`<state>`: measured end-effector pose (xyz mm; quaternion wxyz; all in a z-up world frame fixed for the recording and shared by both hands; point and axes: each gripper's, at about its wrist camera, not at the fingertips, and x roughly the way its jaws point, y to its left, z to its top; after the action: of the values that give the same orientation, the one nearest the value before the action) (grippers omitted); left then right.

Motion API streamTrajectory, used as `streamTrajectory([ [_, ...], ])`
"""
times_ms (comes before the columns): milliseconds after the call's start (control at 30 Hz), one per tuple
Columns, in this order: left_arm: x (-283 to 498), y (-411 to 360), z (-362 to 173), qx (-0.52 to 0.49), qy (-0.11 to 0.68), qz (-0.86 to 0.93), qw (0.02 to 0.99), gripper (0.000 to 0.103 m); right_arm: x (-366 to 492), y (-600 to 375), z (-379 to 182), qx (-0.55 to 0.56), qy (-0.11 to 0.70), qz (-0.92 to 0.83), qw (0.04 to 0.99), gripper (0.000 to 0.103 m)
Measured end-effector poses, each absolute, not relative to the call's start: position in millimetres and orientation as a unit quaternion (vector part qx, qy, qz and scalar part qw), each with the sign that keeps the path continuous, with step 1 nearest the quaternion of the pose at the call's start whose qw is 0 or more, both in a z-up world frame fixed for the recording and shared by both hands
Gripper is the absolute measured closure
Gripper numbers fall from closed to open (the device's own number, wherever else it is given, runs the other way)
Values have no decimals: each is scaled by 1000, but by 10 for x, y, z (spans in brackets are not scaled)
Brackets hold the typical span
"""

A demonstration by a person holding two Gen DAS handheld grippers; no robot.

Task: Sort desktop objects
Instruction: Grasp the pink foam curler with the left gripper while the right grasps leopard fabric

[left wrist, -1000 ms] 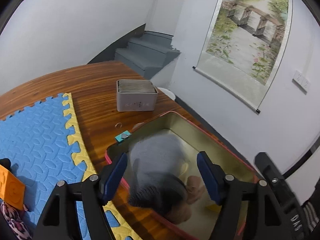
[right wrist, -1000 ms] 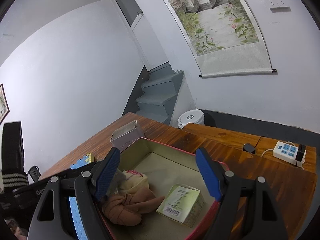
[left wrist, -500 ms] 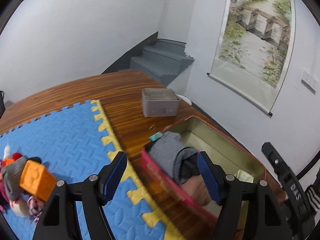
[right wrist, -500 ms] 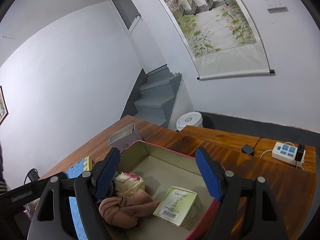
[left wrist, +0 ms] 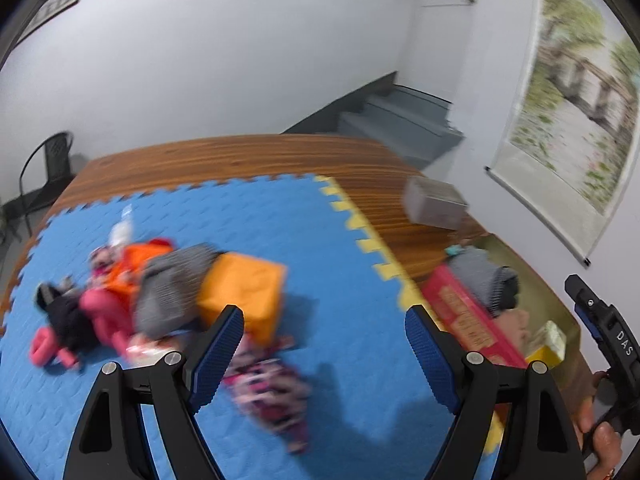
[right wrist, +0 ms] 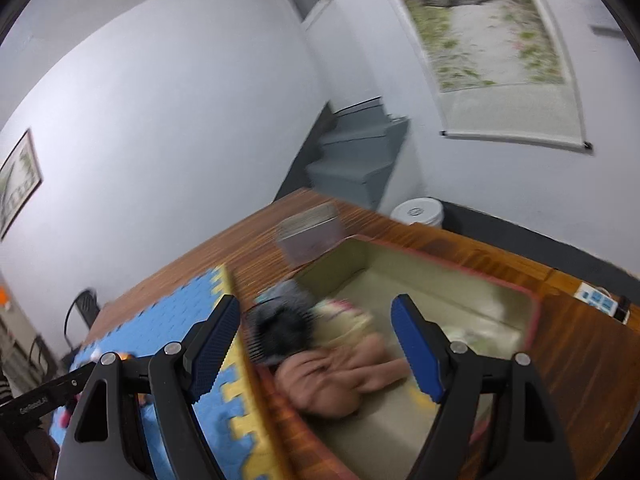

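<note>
on the blue mat (left wrist: 280,232), blurred orange block (left wrist: 244,292), both tools spread wide, empty

The right gripper (right wrist: 318,344) hangs wide open over a red tin (right wrist: 532,312) holding a tan cloth (right wrist: 332,380) and dark sock (right wrist: 280,332); blue mat (right wrist: 168,320) lies left.

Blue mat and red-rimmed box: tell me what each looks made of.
Blue mat: soft foam by the look, matte, with an embossed pattern and jigsaw edges joined to a yellow strip.
Box: probably metal tin; thin walls, dull gold inside, red outside. Blur leaves this open.
</note>
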<state>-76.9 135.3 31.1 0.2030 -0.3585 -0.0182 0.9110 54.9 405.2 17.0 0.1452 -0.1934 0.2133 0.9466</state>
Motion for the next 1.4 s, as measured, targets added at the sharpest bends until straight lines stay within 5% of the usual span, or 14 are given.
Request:
streamTrajectory([
  [500,-1132,-694,-167,-404,-60,913,24,18,-53,2915,52,-291,137,947,-2,22],
  [1000,-1509,-667,-537,-446,-26,894,38,11,-307,2533,-133,-336,108,935,-42,22],
  [1200,-1399,-833,-462,-429,-68,900,43,37,-355,2388,-209,-353,92,929,-68,22],
  [1400,-1077,-822,-248,-390,-72,917,52,37,-400,2225,-236,-366,69,923,-93,22],
])
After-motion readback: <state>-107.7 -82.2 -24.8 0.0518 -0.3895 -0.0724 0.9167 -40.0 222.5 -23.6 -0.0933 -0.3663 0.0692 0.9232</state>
